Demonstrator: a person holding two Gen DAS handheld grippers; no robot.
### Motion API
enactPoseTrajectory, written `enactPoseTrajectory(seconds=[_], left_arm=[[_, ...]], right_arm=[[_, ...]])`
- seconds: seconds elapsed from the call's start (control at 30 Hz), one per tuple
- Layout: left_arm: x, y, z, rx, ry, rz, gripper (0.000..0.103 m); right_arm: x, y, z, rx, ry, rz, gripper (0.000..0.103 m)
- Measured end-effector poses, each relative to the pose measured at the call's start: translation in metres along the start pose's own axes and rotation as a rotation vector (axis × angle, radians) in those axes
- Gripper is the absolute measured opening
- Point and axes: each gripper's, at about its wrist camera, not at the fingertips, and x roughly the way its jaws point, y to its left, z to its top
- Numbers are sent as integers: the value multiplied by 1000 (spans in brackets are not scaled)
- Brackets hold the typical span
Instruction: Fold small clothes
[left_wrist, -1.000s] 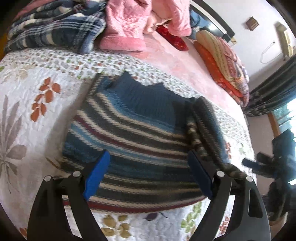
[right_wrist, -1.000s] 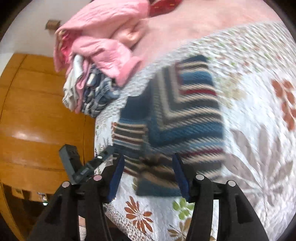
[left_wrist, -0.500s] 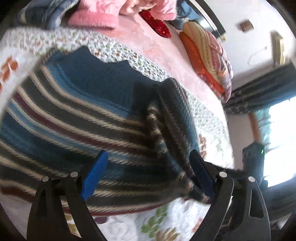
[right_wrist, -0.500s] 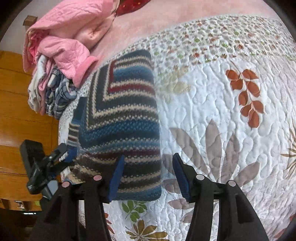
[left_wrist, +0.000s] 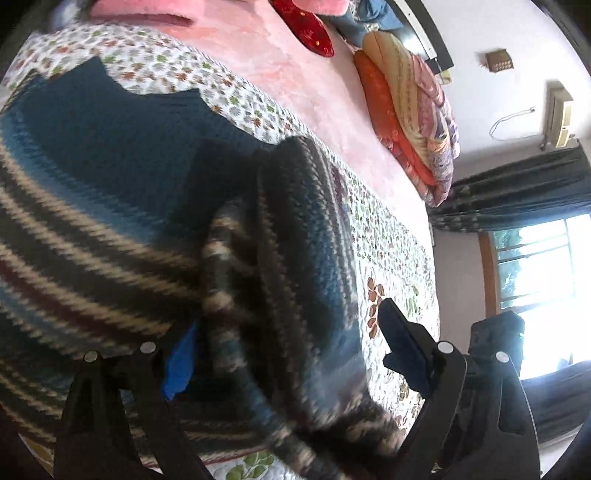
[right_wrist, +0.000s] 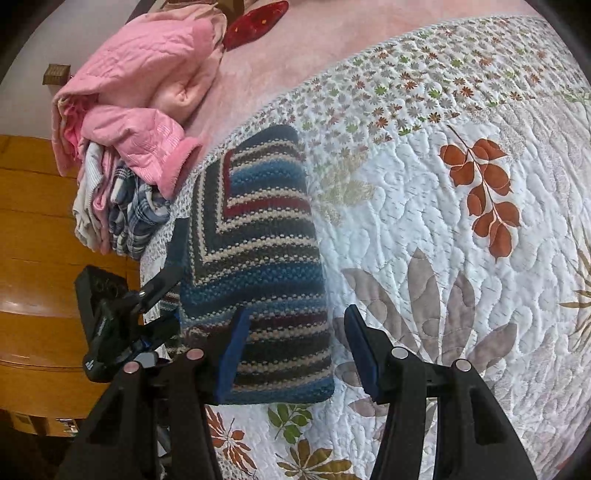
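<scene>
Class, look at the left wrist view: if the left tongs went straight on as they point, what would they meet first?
Probably the striped sweater: its folded sleeve lies between the open left tongs.

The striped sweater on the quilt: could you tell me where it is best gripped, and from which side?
Probably the striped sweater is best pinched at its near corner, coming from the bed edge with the right gripper: the hem lies flat there, between the open jaws.

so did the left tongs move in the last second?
Yes. The left tongs went forward and down toward the striped sweater on the quilt; its folded sleeve now sits between the open jaws.
</scene>
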Motion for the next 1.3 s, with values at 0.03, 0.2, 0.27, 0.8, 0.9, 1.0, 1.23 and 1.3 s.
enactPoseTrajectory(seconds=[0.03,0.2,0.27,0.8,0.9,1.0,1.23,1.3], left_arm=[[3,-3,0,6,4,13,88],[15,-23,2,79,8,126,65],[16,-28,3,104,6,167,52],[-30,-47,-2,176,-107,93,26],[-47,-37,-2,163,-117,74,26],[-65,-29,1,152,-131,56,26],[-115,1,14,127,-184,62,26],[-125,12,19,117,-191,74,26]], right_arm=[[0,0,0,1,-1,4,55],[-1,-4,3,15,2,-1,55],[0,-8,3,32,6,-4,55],[7,-15,5,48,9,-15,55],[12,-5,2,2,10,-7,55],[17,7,-1,-53,13,-6,55],[29,38,-13,-201,21,-8,58],[32,47,-18,-251,22,-19,59]])
